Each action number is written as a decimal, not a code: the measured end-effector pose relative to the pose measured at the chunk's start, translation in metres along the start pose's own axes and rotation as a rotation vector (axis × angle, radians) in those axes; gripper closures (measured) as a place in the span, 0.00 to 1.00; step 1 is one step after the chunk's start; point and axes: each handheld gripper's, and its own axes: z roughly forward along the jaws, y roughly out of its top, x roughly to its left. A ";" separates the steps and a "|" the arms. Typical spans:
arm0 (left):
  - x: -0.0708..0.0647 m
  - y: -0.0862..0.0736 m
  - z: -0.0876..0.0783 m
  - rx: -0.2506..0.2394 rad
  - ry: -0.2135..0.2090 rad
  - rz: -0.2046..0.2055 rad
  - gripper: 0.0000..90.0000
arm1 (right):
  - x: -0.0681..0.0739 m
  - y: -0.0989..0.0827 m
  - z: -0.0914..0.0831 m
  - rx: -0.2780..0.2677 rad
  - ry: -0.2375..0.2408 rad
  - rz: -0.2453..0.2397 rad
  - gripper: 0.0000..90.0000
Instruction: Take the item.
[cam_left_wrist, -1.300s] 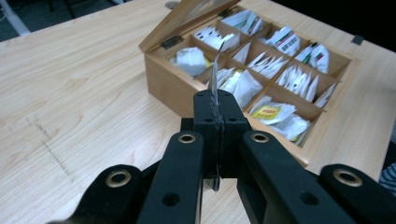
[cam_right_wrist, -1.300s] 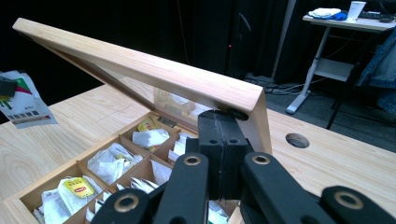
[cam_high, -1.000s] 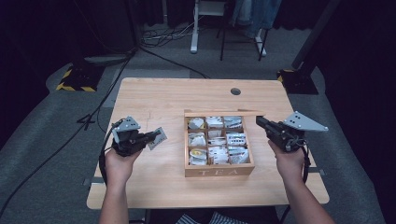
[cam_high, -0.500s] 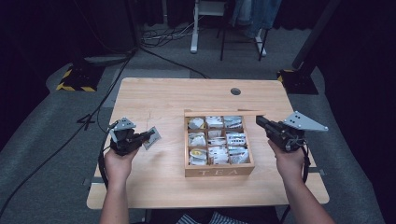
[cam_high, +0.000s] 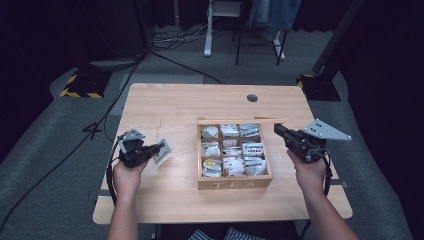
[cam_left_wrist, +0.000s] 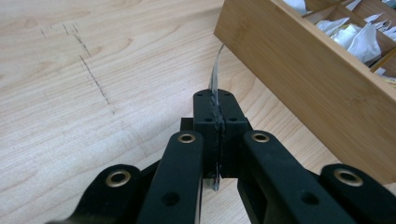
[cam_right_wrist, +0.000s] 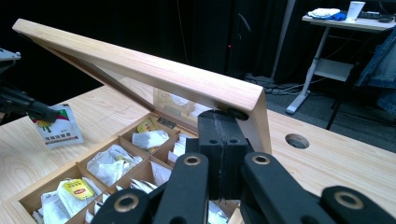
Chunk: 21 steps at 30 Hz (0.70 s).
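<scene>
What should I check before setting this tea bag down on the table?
1. Left gripper shut on tea bag: ok.
2. Bag clear of the box: ok, out to its left.
3. Bare table around the bag: ok.
4. Right gripper holding the lid up: jaws shut at its edge; grip itself cannot tell.
5. Bag touching the table: cannot tell.

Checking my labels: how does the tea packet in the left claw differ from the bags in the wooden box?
The tea packet is flat, printed and pinched in the left claw beside the box; the bags lie loose and crumpled in its compartments. Both look mostly white.
</scene>
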 end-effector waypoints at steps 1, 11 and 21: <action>0.000 0.000 0.001 0.002 -0.003 -0.004 0.99 | 0.000 0.000 0.000 0.000 0.000 0.000 1.00; 0.002 -0.002 0.006 0.023 0.030 -0.010 0.84 | 0.000 0.000 0.000 -0.002 0.000 0.002 1.00; 0.005 0.001 0.000 0.014 0.137 -0.069 0.32 | 0.000 0.000 0.000 -0.002 0.003 0.005 1.00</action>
